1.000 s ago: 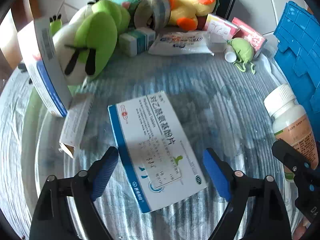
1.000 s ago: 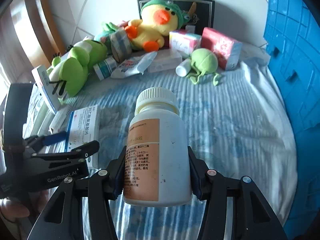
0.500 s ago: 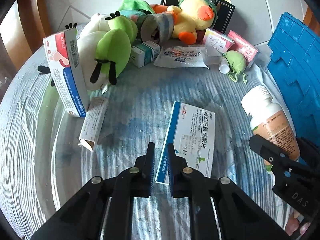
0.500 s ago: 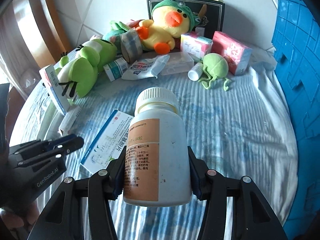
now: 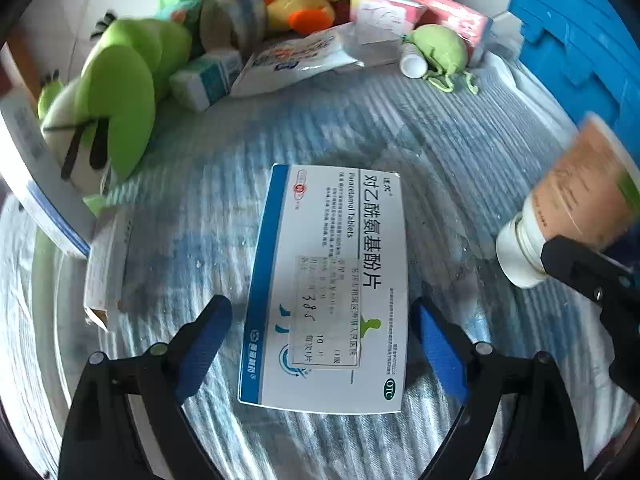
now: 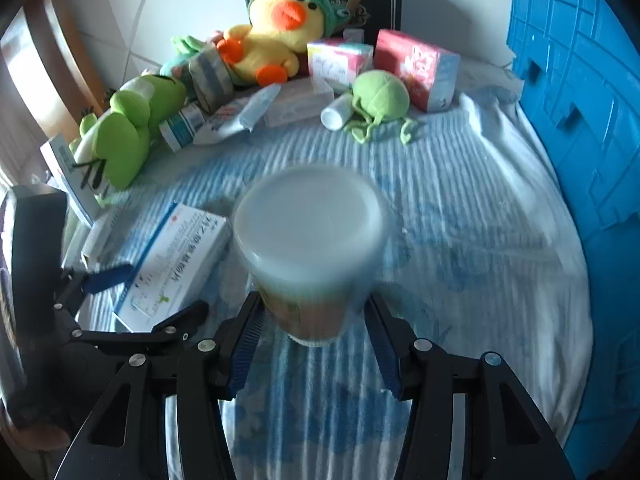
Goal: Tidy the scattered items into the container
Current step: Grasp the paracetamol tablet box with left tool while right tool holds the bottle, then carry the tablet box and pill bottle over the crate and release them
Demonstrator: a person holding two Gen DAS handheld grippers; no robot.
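My left gripper (image 5: 320, 344) hangs over the paracetamol box (image 5: 328, 280), which lies flat on the striped blue cloth (image 5: 440, 148) at the centre of the left wrist view. Its jaws are opening wide, one blue pad either side of the box's near end, neither one touching it. My right gripper (image 6: 312, 348) has the white pill bottle (image 6: 310, 248) between its pads near the base. The bottle is blurred and tipped cap-first toward the lens, so I judge the grip real but none too steady.

The blue crate (image 6: 580, 80) fills the right edge of the right wrist view, and I can't see inside it. So how much is put away I can't say. Plenty is left on the cloth, though — the yellow duck (image 6: 276, 36), the green frog plush (image 6: 120, 136), the small green toy (image 6: 380, 96), the pink tissue packs (image 6: 416, 68) and a tape roll (image 6: 210, 76) crowd the upper part of the frame. By my reckoning the tidying is barely begun.
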